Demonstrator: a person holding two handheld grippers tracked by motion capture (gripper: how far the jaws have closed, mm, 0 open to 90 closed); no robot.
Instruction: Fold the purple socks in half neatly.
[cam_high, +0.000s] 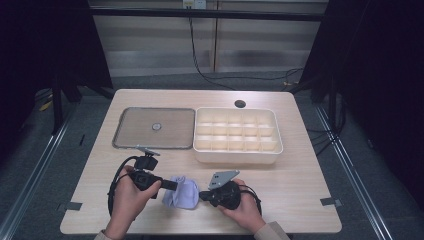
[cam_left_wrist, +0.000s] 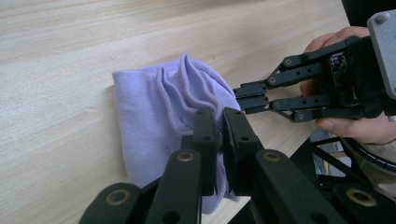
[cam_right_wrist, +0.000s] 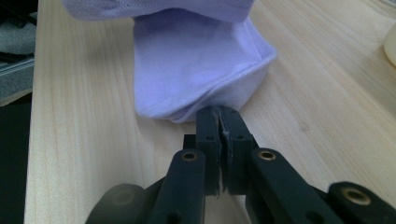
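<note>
Left gripper (cam_high: 167, 185): jaws pinched on cloth (cam_high: 182, 193) edge. Cloth bunched on table (cam_high: 300, 170) near front edge, between both grippers. Right gripper (cam_high: 202, 195): jaws pressed together at cloth's other edge. Fold looks partway; tray (cam_high: 236, 150) not yet loaded.

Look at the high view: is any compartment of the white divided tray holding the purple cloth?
No, the purple cloth lies on the table in front of the white divided tray.

A pale wooden table (cam_high: 300, 170) stands on grey floor (cam_high: 365, 165) before dark curtains (cam_high: 380, 60).
</note>
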